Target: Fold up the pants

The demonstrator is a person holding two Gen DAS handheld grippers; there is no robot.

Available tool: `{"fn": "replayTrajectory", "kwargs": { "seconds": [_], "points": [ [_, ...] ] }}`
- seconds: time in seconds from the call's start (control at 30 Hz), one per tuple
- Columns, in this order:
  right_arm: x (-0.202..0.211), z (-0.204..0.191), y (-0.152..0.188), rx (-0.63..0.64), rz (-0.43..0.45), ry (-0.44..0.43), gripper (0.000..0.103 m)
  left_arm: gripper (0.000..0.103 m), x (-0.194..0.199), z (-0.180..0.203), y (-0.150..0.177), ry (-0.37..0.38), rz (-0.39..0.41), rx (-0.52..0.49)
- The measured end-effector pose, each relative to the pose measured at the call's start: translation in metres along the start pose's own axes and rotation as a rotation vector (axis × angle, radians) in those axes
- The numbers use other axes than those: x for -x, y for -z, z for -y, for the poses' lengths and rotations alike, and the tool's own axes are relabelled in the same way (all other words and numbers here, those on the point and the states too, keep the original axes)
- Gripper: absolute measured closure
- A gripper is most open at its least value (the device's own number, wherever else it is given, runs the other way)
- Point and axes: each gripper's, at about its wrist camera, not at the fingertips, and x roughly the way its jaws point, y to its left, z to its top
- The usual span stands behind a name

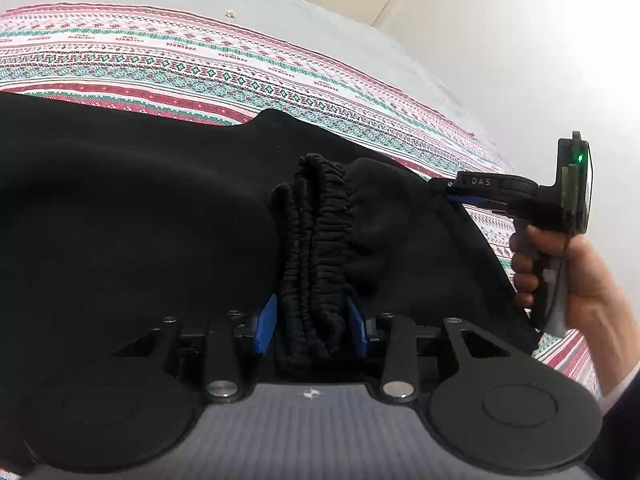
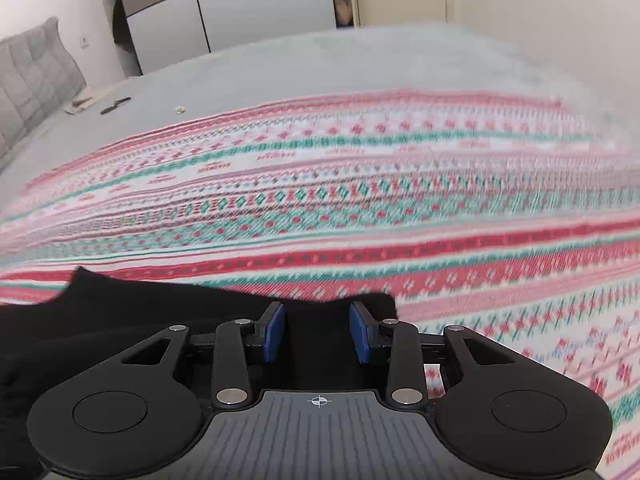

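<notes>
- The black pants (image 1: pixel 140 208) lie spread over a striped, patterned blanket (image 1: pixel 208 68) on a bed; in the left wrist view they fill the frame from 9 o'clock to about 3 o'clock.
- Their gathered elastic waistband (image 1: pixel 316 240) is bunched into ridges that run from the centre down towards 6 o'clock.
- The left gripper (image 1: pixel 311 326) has its blue pads (image 1: pixel 266 326) set either side of that bunched waistband, pressed against the cloth and part-closed on it.
- The right gripper (image 2: pixel 318 334) has an edge of the pants between its blue pads (image 2: pixel 275 334); the pads stand apart, and I cannot tell whether they pinch the cloth.
- In the left wrist view the right gripper appears at 3 o'clock, its tip at the pants' edge, held by the person's right hand (image 1: pixel 560 264).
- In the right wrist view the pants sit at 7 to 8 o'clock, the blanket beyond them.
- Past the blanket lies grey bedding (image 2: pixel 280 68), with a padded headboard (image 2: pixel 32 72) at 10 o'clock and wardrobe doors (image 2: pixel 240 4) at 12 o'clock.
</notes>
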Motion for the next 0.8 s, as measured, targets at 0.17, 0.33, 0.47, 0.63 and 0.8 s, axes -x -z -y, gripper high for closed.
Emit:
{"fn": "replayTrajectory", "kwargs": {
  "seconds": [0.17,0.33,0.47,0.63,0.8],
  "points": [
    [0.019,-0.015,0.001,-0.002,0.005,-0.006,0.063,0.043,0.000,-0.002,0.000,0.008,0.002,0.009],
    [0.049,-0.027,0.011,0.052,-0.012,-0.030,0.061,0.043,-0.001,-0.001,-0.002,0.007,-0.002,0.014],
    [0.055,-0.017,0.046,0.116,-0.149,-0.003,0.061,0.043,-0.002,0.001,-0.001,0.000,0.001,0.005],
    [0.088,-0.008,0.080,0.162,-0.172,0.013,0.061,0.043,-0.003,-0.001,0.000,0.010,0.010,0.023],
    [0.110,-0.007,0.097,0.206,-0.188,0.034,0.061,0.043,-0.002,0.001,0.004,0.011,0.025,0.005]
  ]
}}
